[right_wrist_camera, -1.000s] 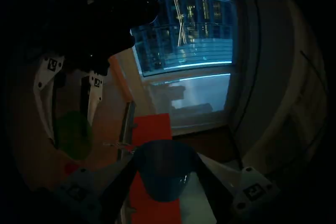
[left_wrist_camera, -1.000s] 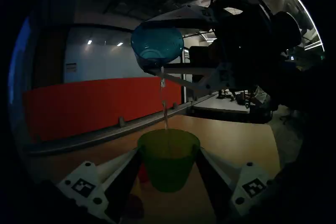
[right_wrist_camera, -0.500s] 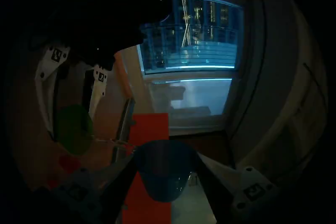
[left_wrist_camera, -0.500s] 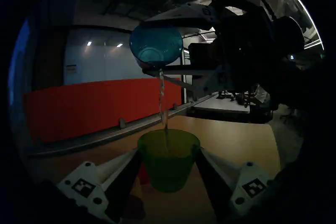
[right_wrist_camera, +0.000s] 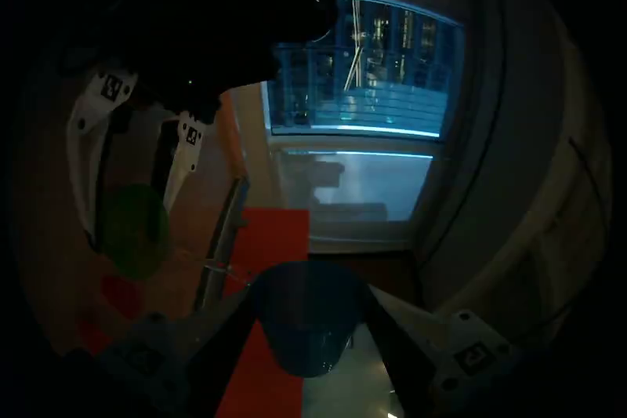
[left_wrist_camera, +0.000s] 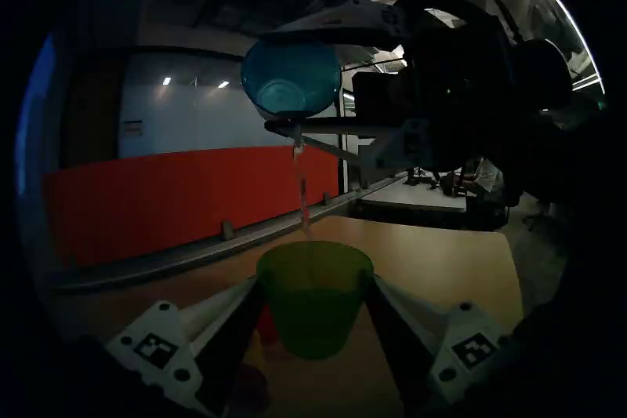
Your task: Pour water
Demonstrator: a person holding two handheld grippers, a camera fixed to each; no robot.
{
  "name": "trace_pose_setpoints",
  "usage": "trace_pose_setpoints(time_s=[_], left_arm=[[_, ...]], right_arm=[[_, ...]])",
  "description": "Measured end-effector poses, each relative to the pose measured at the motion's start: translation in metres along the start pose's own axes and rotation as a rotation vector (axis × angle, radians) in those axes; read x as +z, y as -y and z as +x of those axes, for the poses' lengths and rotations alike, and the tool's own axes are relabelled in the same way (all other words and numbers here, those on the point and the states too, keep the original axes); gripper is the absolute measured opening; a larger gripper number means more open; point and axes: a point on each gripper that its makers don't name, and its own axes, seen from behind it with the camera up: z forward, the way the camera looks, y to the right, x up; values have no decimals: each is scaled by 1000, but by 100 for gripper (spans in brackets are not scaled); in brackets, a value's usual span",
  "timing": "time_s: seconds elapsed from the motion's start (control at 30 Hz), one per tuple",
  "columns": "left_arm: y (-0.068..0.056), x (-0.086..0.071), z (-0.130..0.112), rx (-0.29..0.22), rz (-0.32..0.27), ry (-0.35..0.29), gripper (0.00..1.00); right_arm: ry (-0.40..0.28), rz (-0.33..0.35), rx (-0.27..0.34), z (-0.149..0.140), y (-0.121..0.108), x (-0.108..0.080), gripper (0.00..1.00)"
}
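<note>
A green cup stands upright between my left gripper's fingers, and my left gripper is shut on it just above the wooden table. Above it hangs a blue cup, tipped mouth toward me, held by my right gripper. A thin stream of water falls from its rim into the green cup. In the right gripper view, my right gripper is shut on the blue cup. The green cup shows at the left, inside the left gripper.
A red wall panel and a rail run behind the table. Two small red things lie on the table under the green cup. A dark window sits far off. A dark-gloved hand holds the right gripper.
The blue cup has tipped a little further, its mouth turning more toward me. The water stream keeps falling into the green cup. The green cup has not moved.
</note>
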Motion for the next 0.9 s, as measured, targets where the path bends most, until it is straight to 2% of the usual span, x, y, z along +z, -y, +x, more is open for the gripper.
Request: trace_pose_setpoints(time_s=[0.7,0.9], left_arm=[[2,-2,4,-2,8,-10,84],[2,-2,6,-5,10,-13,84]], right_arm=[[-12,-12,-143,16,-2,0,92],[-18,-15,-135,19,-2,1,92]])
